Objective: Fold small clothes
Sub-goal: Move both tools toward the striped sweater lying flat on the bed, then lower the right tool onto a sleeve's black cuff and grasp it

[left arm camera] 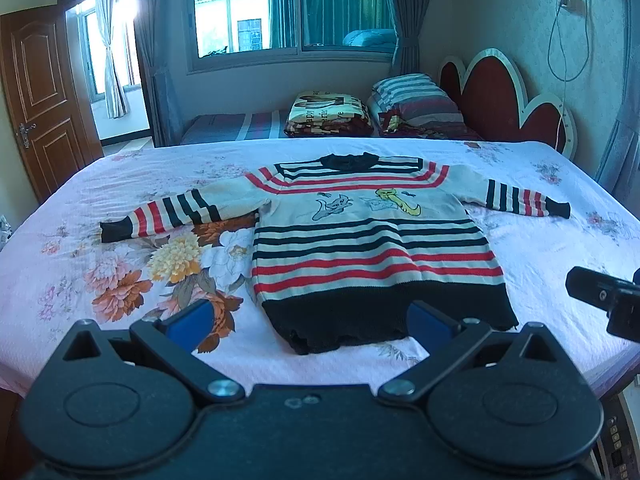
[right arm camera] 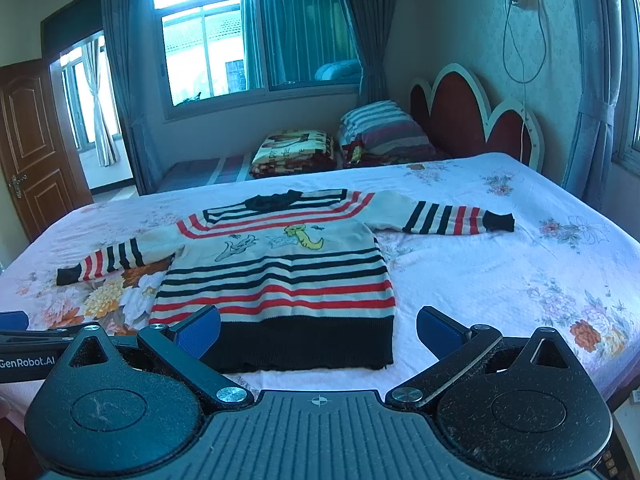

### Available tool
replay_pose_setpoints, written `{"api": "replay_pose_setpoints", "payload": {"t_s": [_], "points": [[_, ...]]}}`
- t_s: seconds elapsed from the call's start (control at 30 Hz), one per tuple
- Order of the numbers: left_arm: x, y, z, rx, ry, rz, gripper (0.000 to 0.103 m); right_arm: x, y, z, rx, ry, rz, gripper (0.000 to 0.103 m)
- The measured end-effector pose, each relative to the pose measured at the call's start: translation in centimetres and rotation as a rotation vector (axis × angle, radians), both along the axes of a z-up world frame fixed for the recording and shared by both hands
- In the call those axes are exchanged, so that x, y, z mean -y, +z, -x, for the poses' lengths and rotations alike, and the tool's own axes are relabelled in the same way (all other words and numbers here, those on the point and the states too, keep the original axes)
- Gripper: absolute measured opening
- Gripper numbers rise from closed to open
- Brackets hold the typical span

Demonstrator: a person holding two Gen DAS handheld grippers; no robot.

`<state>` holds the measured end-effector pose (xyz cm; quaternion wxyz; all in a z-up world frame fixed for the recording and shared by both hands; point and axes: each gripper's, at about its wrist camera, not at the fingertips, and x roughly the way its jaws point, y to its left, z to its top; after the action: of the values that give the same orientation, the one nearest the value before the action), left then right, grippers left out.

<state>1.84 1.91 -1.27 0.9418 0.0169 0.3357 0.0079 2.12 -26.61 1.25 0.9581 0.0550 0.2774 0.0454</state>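
The sweater [left arm camera: 372, 240] lies flat on the bed [left arm camera: 560, 240], sleeves spread, nothing folded yet. Both your left hand-held gripper [left arm camera: 312, 320] and right hand-held gripper [right arm camera: 318, 330] hover near the hem, jaws apart and empty; pinch a sleeve cuff first and fold it across the chest

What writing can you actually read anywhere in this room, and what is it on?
"GenRobot.AI": on the left gripper, seen in the right wrist view.
Dark lettering on the folded blanket: only fragments show, too broken to read.
Sweater: cartoon animals, no legible words.
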Motion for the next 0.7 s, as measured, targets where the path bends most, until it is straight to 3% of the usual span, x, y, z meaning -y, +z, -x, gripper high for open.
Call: {"api": "replay_pose_setpoints", "payload": {"t_s": [0.3, 0.7], "points": [[-0.2, -0.5, -4.9, 0.008, 0.021, 0.005, 0.102, 0.8, -0.8, -4.8, 0.011, 0.017, -0.027, 0.103], [1.6, -2.9, -16.2, -0.035, 0.069, 0.023, 0.099, 4.3, -3.2, -17.3, -0.029, 0.02, -0.035, 0.103]]}}
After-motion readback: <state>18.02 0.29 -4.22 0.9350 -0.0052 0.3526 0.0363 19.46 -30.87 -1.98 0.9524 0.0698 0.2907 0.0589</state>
